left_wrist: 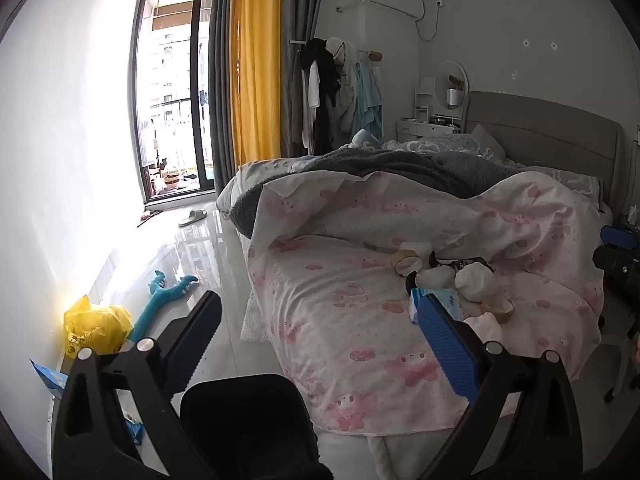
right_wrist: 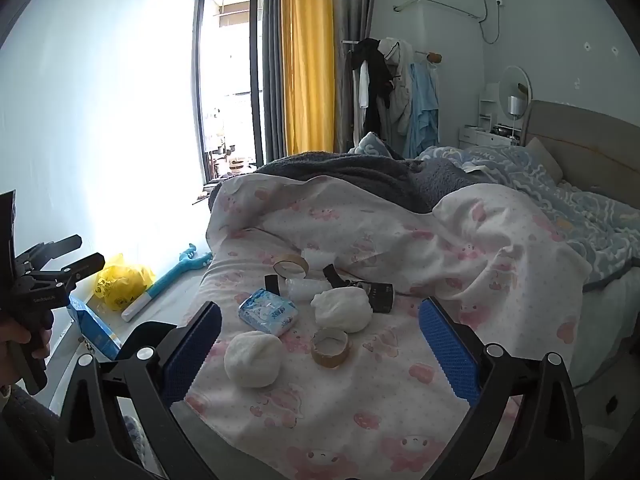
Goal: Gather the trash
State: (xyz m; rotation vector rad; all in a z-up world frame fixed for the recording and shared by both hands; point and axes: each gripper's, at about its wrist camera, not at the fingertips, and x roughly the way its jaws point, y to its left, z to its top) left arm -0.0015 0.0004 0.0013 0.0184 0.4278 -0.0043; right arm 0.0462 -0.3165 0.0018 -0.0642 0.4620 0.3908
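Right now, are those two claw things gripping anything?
Left gripper: open, holding nothing.
Right gripper: open, holding nothing, above the trash on the bed.

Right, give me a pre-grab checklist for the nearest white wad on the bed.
1. Right gripper open, nothing between its fingers: ok.
2. Left gripper open and empty: ok.
3. Nearest white wad in plain view on the pink bedspread, nothing on top of it: ok.
4. Wad lying apart from the tape roll and tissue pack: ok.
5. Right gripper lined up on the wad: not ok, the wad sits toward its left finger.
6. Somewhere to drop it: cannot tell; a yellow bag lies on the floor, opening unseen.
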